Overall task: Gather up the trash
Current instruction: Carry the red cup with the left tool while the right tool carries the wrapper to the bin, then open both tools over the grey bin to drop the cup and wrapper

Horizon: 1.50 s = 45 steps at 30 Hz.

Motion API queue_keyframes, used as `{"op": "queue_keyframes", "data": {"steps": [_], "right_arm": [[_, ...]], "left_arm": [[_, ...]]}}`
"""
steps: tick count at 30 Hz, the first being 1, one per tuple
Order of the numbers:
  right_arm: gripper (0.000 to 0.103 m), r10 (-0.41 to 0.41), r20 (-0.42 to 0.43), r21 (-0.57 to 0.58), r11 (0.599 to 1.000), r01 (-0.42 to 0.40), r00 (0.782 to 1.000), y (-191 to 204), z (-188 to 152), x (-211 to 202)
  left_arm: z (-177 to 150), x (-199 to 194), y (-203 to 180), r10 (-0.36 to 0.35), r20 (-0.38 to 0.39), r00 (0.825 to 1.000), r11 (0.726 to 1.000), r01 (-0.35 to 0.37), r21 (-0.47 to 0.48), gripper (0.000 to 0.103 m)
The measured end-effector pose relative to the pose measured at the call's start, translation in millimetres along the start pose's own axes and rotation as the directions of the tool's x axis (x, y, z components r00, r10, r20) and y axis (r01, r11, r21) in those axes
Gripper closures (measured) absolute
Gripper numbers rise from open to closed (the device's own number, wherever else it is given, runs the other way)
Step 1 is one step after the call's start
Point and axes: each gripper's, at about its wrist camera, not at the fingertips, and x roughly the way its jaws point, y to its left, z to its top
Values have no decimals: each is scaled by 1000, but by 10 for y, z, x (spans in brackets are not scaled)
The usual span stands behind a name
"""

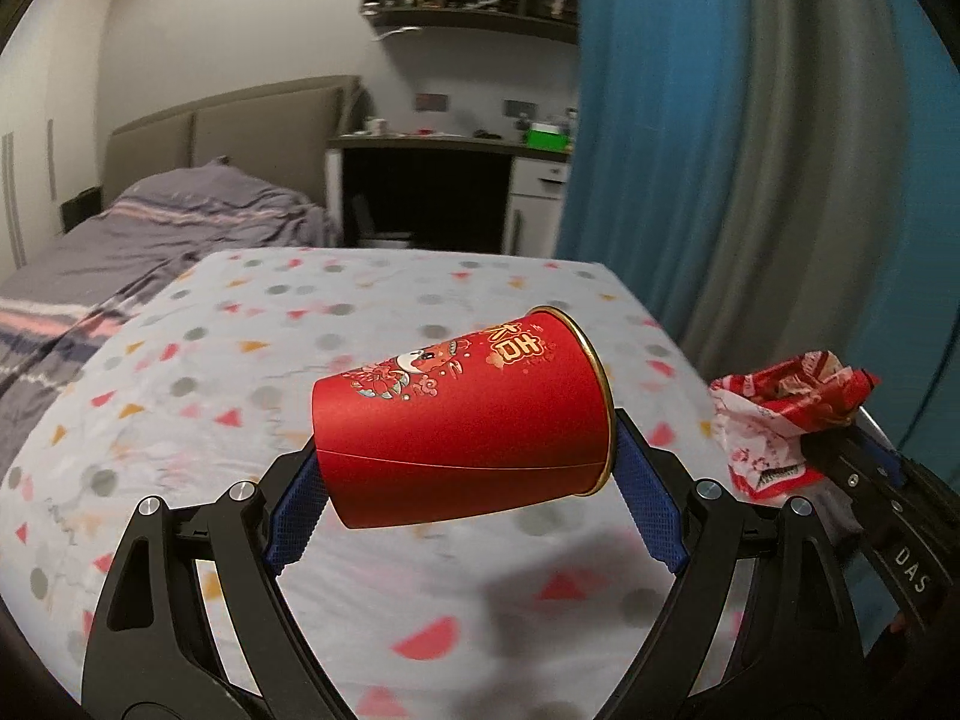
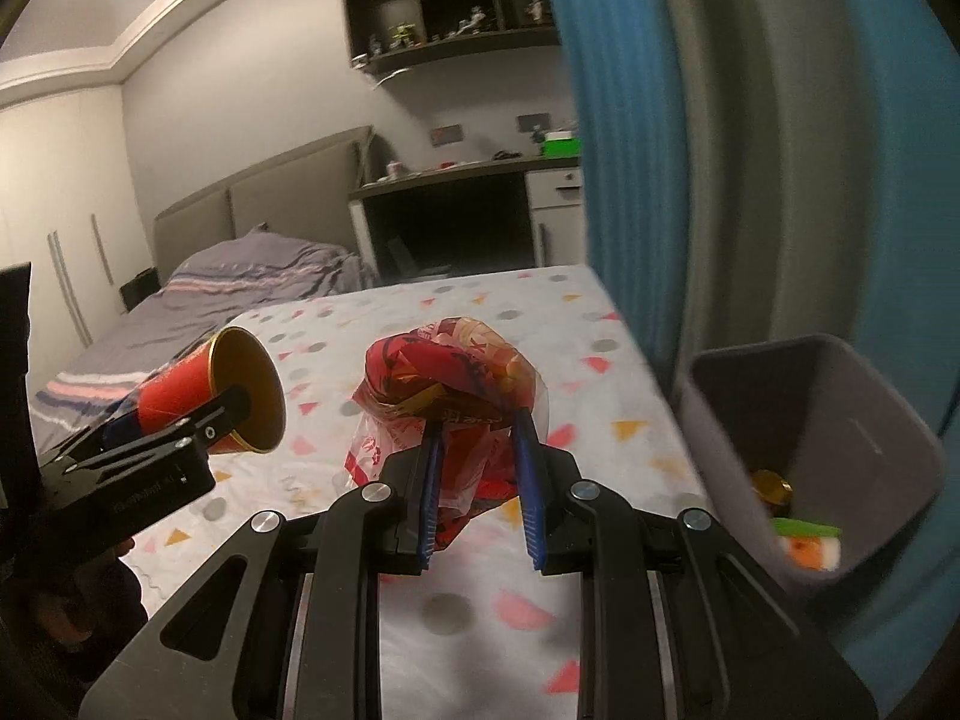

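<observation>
- A red cup (image 1: 462, 426) is clamped sideways by the left gripper (image 1: 471, 489), one blue pad (image 1: 297, 525) against its base and the other against its gold rim, which points toward the right gripper.
- The cup is held in the air above the table (image 1: 180, 372), which is covered with a white cloth printed in coloured shapes.
- In the right wrist view the cup's gold inside is seen, with one finger of the left gripper across its mouth.
- A crumpled red and white wrapper (image 2: 450, 384) is pinched by the right gripper (image 2: 477, 438); its jaws are drawn close on the plastic, and the wad bulges above the pads.
- The wrapper is also held off the table, just beside the cup.
- A grey bin (image 2: 840, 420) is seen to the right of the table, near the wrapper, against a blue curtain (image 2: 630, 150).
- Some items lie in the bin: something gold, something green, something orange and white.
- A bed (image 1: 120, 240) and a desk (image 1: 444, 147) stand behind the table.
</observation>
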Motion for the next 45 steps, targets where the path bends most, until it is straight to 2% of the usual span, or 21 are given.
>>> {"op": "queue_keyframes", "data": {"steps": [8,14,23,26,28,32,34,41,45], "right_arm": [[79,-104,31,60,993,102,994,-539,-46,-183],[79,-216,49,98,973,210,975,-990,-69,-266],[79,-361,42,165,922,350,932,-1675,-130,-230],[78,-380,20,182,911,370,925,-1836,-191,-171],[77,-381,8,185,909,373,924,-1901,-221,-148],[76,-394,-23,182,902,391,919,-2001,-276,-44],[75,-395,-35,187,900,394,918,-2039,-296,-15],[74,-396,-63,178,899,401,916,-2131,-348,90],[67,-394,-74,173,899,401,916,-2163,-343,148]], "left_arm": [[-3,83,-718,-121,-5,993,990,121,76,18],[-6,189,-1214,-213,-5,977,969,212,124,18],[-80,530,-1942,-364,-59,929,916,369,157,18],[-147,664,-2140,-400,-87,912,897,409,168,18],[-184,724,-2239,-404,-99,909,892,416,175,18],[-250,828,-2369,-440,-127,889,872,457,174,18],[-259,858,-2428,-447,-130,885,866,464,187,18],[-337,1003,-2545,-495,-182,850,833,524,178,18],[-356,1074,-2532,-497,-196,846,834,527,162,15]]}}
